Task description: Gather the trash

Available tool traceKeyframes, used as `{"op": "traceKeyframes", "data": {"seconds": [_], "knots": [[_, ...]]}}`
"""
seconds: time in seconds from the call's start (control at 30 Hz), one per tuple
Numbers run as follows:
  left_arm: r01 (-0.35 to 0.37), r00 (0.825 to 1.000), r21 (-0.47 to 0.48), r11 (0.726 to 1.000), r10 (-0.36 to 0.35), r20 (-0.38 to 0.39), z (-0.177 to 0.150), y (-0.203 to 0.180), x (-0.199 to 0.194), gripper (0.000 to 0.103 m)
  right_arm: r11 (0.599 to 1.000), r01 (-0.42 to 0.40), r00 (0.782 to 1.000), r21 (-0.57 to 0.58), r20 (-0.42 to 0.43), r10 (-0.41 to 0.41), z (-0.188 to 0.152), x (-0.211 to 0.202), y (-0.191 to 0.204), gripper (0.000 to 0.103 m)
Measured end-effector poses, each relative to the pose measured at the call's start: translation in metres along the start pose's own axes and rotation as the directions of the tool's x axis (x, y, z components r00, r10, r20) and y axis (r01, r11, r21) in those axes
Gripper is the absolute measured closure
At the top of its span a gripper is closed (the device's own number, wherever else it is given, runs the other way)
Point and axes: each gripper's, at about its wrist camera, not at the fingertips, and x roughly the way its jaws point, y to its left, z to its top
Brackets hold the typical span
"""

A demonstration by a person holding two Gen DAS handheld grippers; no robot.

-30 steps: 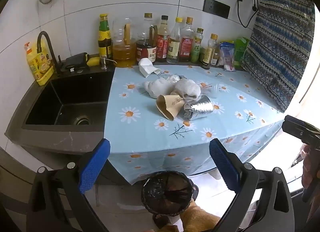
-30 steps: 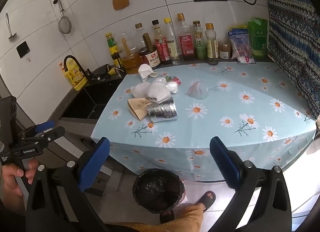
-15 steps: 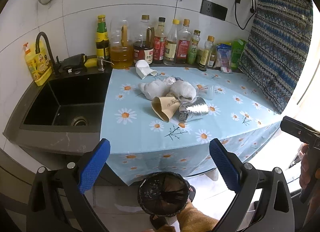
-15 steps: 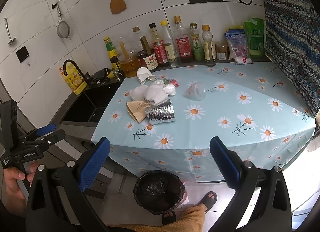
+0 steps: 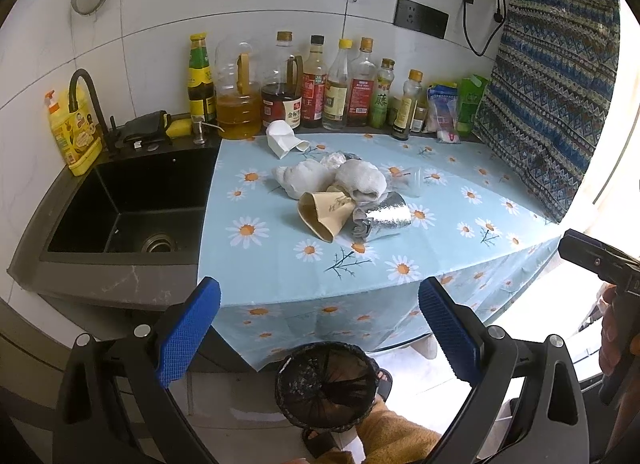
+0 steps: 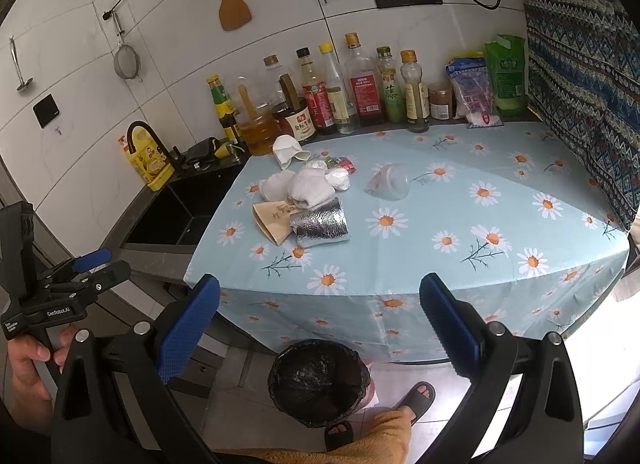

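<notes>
A heap of trash lies mid-counter on the daisy tablecloth (image 5: 280,264): a tan paper cup (image 5: 323,213) (image 6: 273,220) on its side, a crumpled foil wrapper (image 5: 383,219) (image 6: 320,225), white wadded paper (image 5: 360,180) (image 6: 310,186), a white folded cup (image 5: 285,140) (image 6: 287,149) and a clear plastic cup (image 6: 390,184) (image 5: 412,182). A black-lined bin (image 5: 326,382) (image 6: 318,380) stands on the floor below the counter's front edge. My left gripper (image 5: 320,332) and right gripper (image 6: 320,328) both hang open and empty, well back from the counter, above the bin.
A black sink (image 5: 132,204) with a tap sits left of the cloth. Several sauce and oil bottles (image 5: 320,88) line the back wall. A patterned cloth (image 5: 552,112) hangs at the right. The person's sandalled feet (image 6: 416,398) stand by the bin.
Both grippers have drawn back and risen a little, so the counter looks smaller and farther off. The trash has not moved.
</notes>
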Motion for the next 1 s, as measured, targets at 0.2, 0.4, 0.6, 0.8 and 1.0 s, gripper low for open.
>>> {"op": "traceKeyframes", "data": {"seconds": [0.2, 0.4, 0.6, 0.8, 1.0], "knots": [[0.001, 1.000, -0.002, 1.000, -0.001, 0.007, 0.0026, -0.0014, -0.0015, 0.007, 1.000, -0.002, 1.000, -0.003, 0.003, 0.002, -0.0005, -0.0022, 0.0006, 0.004], [0.000, 1.000, 0.013, 1.000, -0.001, 0.010, 0.0006, -0.0051, -0.0041, 0.007, 1.000, 0.000, 1.000, 0.003, 0.003, 0.000, 0.0012, -0.0026, 0.0012, 0.004], [0.002, 1.000, 0.005, 1.000, -0.002, 0.010, 0.0007, -0.0036, -0.0048, 0.007, 1.000, -0.006, 1.000, 0.009, 0.002, 0.006, 0.0036, -0.0020, 0.0027, 0.004], [0.004, 1.000, 0.020, 1.000, -0.004, 0.011, 0.0012, -0.0021, -0.0079, 0.007, 1.000, -0.007, 1.000, 0.002, 0.007, 0.007, 0.0029, -0.0008, 0.0063, 0.004], [0.011, 1.000, 0.015, 1.000, -0.011, 0.009, 0.0005, 0.0000, -0.0085, 0.007, 1.000, -0.012, 1.000, -0.007, 0.006, 0.013, 0.0024, 0.0001, 0.0101, 0.004]]}}
